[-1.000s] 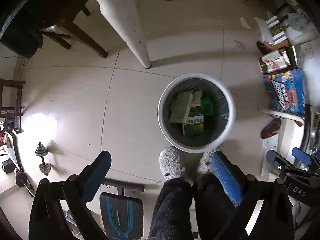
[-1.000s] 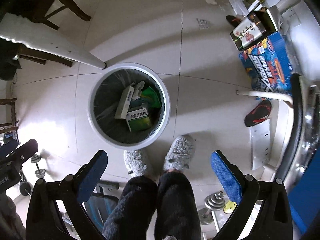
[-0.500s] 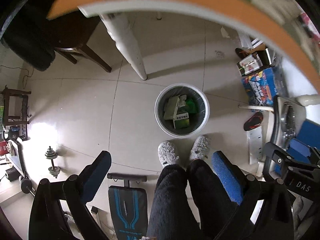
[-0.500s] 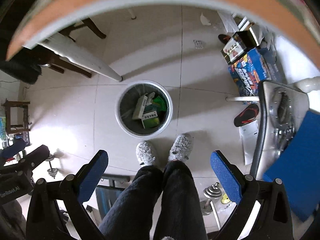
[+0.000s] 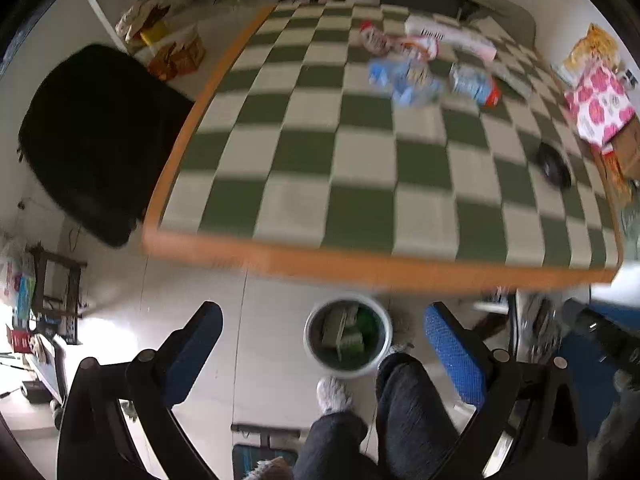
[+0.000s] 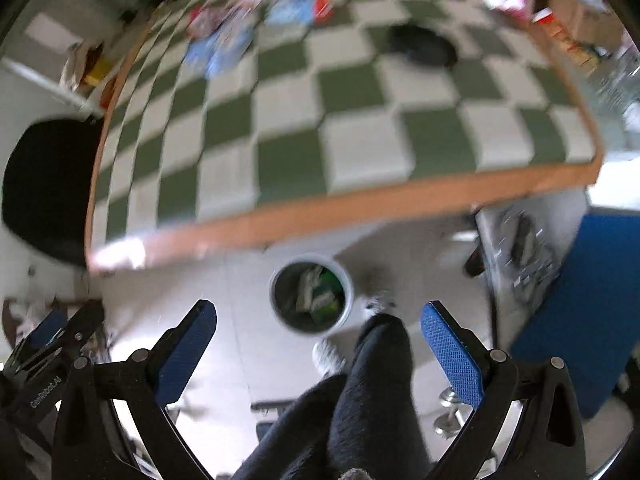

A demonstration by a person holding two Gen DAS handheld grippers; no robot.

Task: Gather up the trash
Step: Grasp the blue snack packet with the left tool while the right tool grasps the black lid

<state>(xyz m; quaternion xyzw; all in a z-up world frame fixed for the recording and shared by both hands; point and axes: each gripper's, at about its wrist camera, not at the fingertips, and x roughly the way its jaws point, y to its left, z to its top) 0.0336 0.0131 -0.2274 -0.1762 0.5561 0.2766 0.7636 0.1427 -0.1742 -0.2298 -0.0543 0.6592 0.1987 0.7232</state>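
Closest to me, my left gripper (image 5: 322, 350) has its blue-padded fingers (image 5: 454, 354) spread wide with nothing between them. My right gripper (image 6: 318, 344) stands the same way, pads far apart and bare. Between both pairs of fingers I see my dark trouser legs (image 5: 404, 408) and a grey fuzzy slipper (image 5: 332, 390) on the pale tiled floor (image 5: 264, 320).

Just past the slipper stands the round white-rimmed trash bin (image 5: 347, 337) on the floor, close under the near edge of the table; in the right view it shows as well (image 6: 312, 293). Inside it lie a pale carton and green packaging (image 5: 370, 326), already collected.

Above the bin runs the orange edge of the table (image 5: 400, 268), covered by a green-and-white checked cloth (image 5: 352, 160). At the far part of the cloth, well apart from the bin, lies the remaining trash: crumpled blue-and-white wrappers (image 5: 412, 76), a blue pack with a red end (image 5: 476, 86), a red-and-white bag (image 5: 376, 38) and a long white box (image 5: 452, 36). A black round object (image 5: 554, 166) lies toward the right edge. A black chair back (image 5: 96, 140) stands beside the table's left side. The right view is badly blurred, so I cannot make out the wrappers there.
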